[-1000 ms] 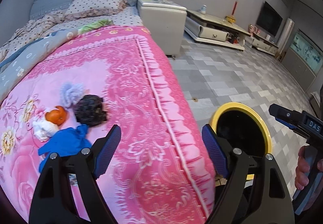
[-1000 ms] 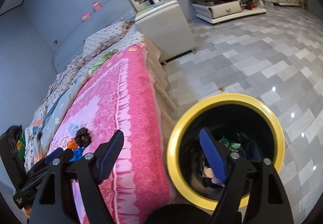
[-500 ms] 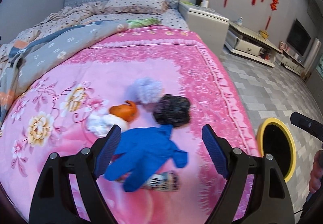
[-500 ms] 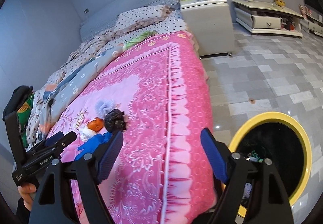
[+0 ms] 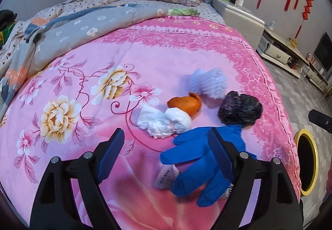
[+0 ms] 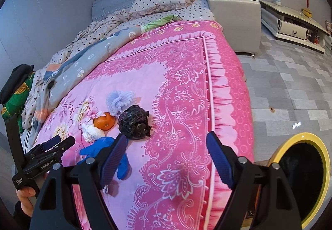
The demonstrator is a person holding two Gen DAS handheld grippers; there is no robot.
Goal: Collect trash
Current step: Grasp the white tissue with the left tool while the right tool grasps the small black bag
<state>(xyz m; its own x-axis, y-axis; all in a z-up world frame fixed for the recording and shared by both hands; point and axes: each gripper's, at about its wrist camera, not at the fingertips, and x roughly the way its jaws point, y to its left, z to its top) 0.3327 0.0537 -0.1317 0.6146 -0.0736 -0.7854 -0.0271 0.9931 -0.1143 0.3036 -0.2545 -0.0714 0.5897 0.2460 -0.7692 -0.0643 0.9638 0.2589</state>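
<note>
Over the bed now, pink floral quilt (image 5: 87, 118) below. Left gripper (image 5: 164, 157) low above the trash cluster, jaws wide apart, nothing between them. Right gripper (image 6: 166, 156) off toward the bed's edge, jaws likewise spread and empty.

Trash all bunched near the quilt's right border: blue rubber glove (image 5: 199, 159) nearest, lying on top of a printed paper wrapper (image 5: 166, 178); just beyond, a crumpled white tissue (image 5: 166, 122) touching an orange peel (image 5: 186, 103); then a scrunched black plastic bag (image 5: 240, 109) and a pale fluffy wad (image 5: 209, 82) farthest out. Yellow-rimmed trash bin (image 6: 303, 178) down on the floor beside the bed, mouth open, some rubbish inside as far as can be told.

Likely next: a grab at the glove, closest to the left jaws. Risks from here? Glove limp and flat on soft bedding — easy to pinch quilt fabric along with it and drag the whole cluster. Easy too to catch only a finger of the glove and lose it on the swing toward the bin. Wrapper underneath could lift halfway and flutter to the floor. Orange peel rounded, touching the tissue — a nudge might roll it off the edge. Bin well apart from the pile, so a loose hold probably won't survive the trip.
</note>
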